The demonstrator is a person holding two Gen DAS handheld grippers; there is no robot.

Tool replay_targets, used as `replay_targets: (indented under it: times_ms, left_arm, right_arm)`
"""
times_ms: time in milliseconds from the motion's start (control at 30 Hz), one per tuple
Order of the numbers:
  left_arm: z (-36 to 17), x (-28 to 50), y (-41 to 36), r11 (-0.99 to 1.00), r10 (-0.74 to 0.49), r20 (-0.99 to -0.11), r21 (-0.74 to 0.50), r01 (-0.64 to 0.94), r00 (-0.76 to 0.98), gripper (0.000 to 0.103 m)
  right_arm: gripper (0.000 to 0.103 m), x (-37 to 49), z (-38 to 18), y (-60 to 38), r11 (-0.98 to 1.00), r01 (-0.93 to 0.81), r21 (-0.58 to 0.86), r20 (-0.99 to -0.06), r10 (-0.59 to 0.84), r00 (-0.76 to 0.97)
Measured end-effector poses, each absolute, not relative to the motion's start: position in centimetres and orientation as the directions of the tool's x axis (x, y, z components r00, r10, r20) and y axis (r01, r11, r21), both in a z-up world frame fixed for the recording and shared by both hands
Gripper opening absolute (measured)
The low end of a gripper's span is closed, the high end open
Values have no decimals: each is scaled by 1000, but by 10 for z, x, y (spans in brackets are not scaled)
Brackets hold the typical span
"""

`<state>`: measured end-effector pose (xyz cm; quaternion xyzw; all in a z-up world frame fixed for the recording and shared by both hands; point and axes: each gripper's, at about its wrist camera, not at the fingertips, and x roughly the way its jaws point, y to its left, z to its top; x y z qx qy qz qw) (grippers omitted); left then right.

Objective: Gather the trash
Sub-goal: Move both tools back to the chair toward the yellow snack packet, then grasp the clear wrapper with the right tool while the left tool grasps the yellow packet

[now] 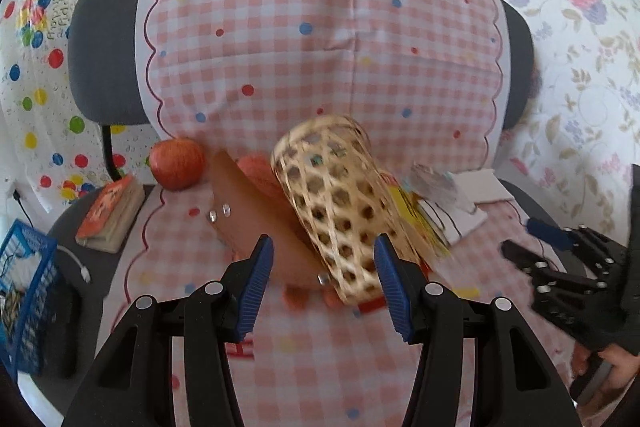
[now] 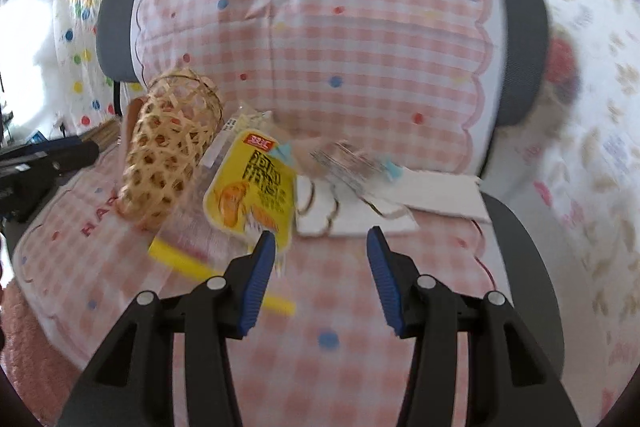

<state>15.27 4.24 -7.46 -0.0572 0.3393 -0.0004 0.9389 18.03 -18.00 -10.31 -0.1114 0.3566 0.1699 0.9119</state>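
- Covering a grey office chair (image 1: 100, 39), a pink-and-white checked cloth (image 1: 304, 27) with coloured dots drapes over seat and backrest.
- Lying on its side mid-seat, a woven wicker basket (image 1: 340, 203), a tube of open lattice, runs its long axis from the backrest toward the seat's front edge.
- Flat and glossy, a yellow snack wrapper (image 2: 252, 187) lies just right of the basket, lengthwise front to back, touching white paper (image 2: 400, 203).
- A round red apple (image 1: 177, 163) rests at the seat's back-left corner.
- Left gripper (image 1: 324, 275): jaws spread wide, empty, flanking the basket's near end.
- Right gripper (image 2: 320, 267): wide open, empty, left pad overlapping the wrapper's near edge.
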Motion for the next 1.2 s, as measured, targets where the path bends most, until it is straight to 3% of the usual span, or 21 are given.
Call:
replay_targets:
  times_ms: [500,533,600,667,767,967,1200]
  left_arm:
    - [-67,216,63,994,-12,-620,-92,-57,785,54]
    - [-68,217,63,994,-13,-622,-93,-58,783,54]
    - [-69,216,61,994,-16,-624,-94,-54,782,54]
    - [-68,210,57,995,-18,-628,-87,-46,778,54]
    - [-69,192,43,997,-38,-636,-77,-14,771,54]
    - [-82,159,7,990,-137,-670,-107,89,729,54]
    - [-104,137,-30,978,-210,-710,-151,146,672,54]
  right_arm:
    - [47,288,-150,-119,863,-450,-227,-756,135,640]
    - [44,291,-152,-119,865,-446,-231,-757,128,641]
    - [26,295,-152,-119,869,-440,-226,-760,126,638]
    - [15,294,-146,-121,876,-427,-223,-749,127,651]
    - [5,279,-124,-136,899,-385,-209,-701,137,700]
    - [1,230,-72,-199,951,-304,-54,-604,211,769]
    - [1,153,-56,-248,964,-259,56,-553,246,796]
